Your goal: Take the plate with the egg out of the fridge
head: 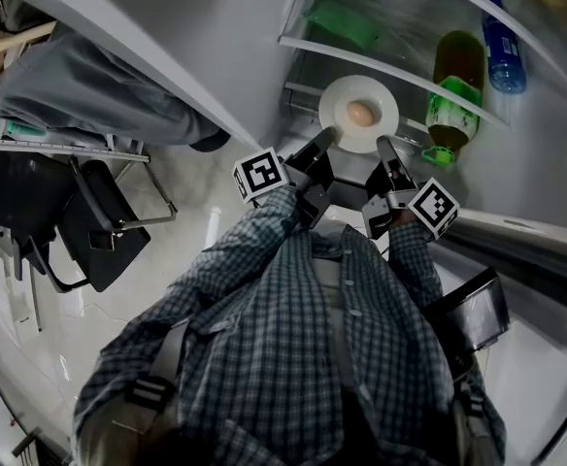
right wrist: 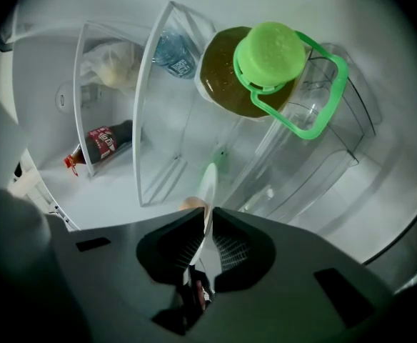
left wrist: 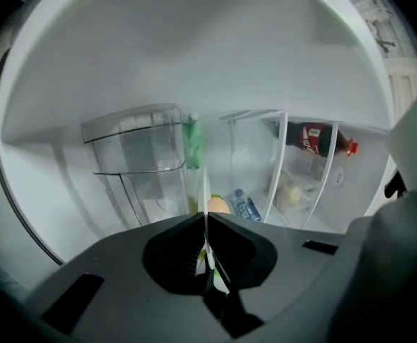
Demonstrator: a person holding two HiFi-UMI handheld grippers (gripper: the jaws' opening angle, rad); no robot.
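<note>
A white plate (head: 381,111) with a tan egg (head: 361,114) on it is held in front of the open fridge's shelves. My left gripper (head: 325,142) is shut on the plate's near-left rim and my right gripper (head: 383,145) is shut on its near-right rim. In the left gripper view the plate (left wrist: 206,191) shows edge-on between the shut jaws, with the egg (left wrist: 219,206) just past them. The right gripper view shows the same plate (right wrist: 208,189) edge-on in its jaws and a sliver of the egg (right wrist: 191,204).
A bottle of brown liquid with a green cap and handle (head: 452,97) stands on the door shelf (head: 400,74) right of the plate. A blue bottle (head: 503,49) sits farther back. Clear drawers (left wrist: 137,156) lie inside. A dark folding chair (head: 94,223) stands on the floor at left.
</note>
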